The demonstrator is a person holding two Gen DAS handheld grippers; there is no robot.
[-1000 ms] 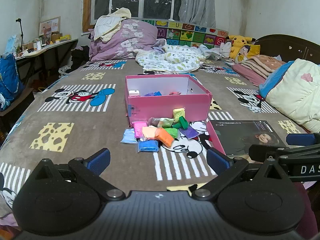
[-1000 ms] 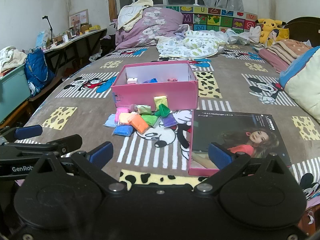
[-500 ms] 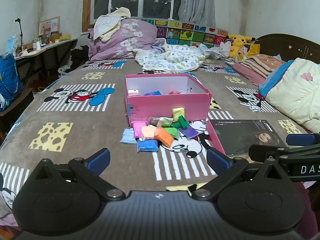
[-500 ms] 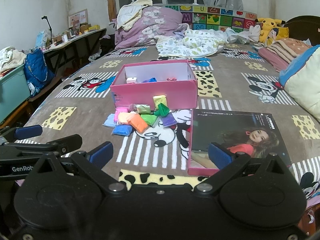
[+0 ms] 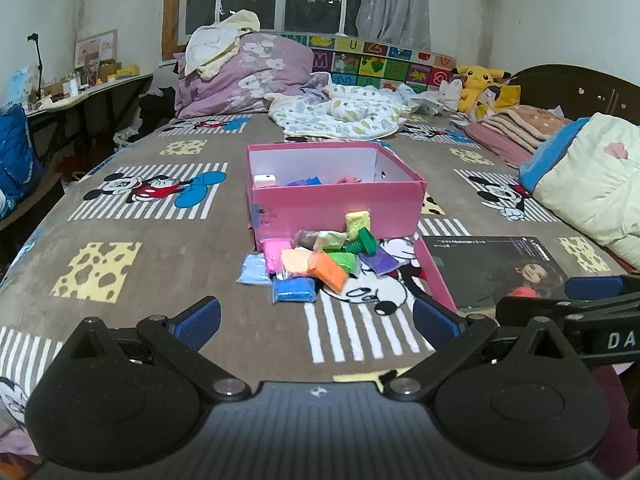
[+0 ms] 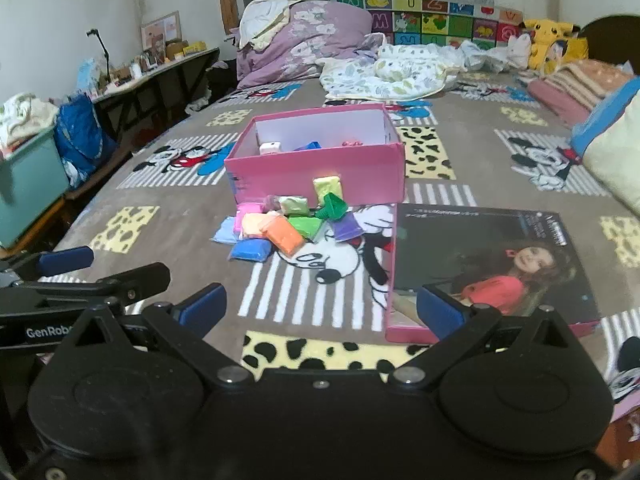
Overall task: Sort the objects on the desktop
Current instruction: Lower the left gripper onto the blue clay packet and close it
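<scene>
The right claw [image 6: 318,306] moved forward and apparently a little higher, so the pink box [image 6: 316,168] and packets [image 6: 284,236] drew nearer. The left claw [image 5: 316,316] barely shifted.

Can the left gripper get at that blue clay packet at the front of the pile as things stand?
Probably yes. The left gripper is open and empty, and the blue clay packet lies at the near edge of the pile with only bare bedspread between them. The orange packet beside it may get nudged.
</scene>
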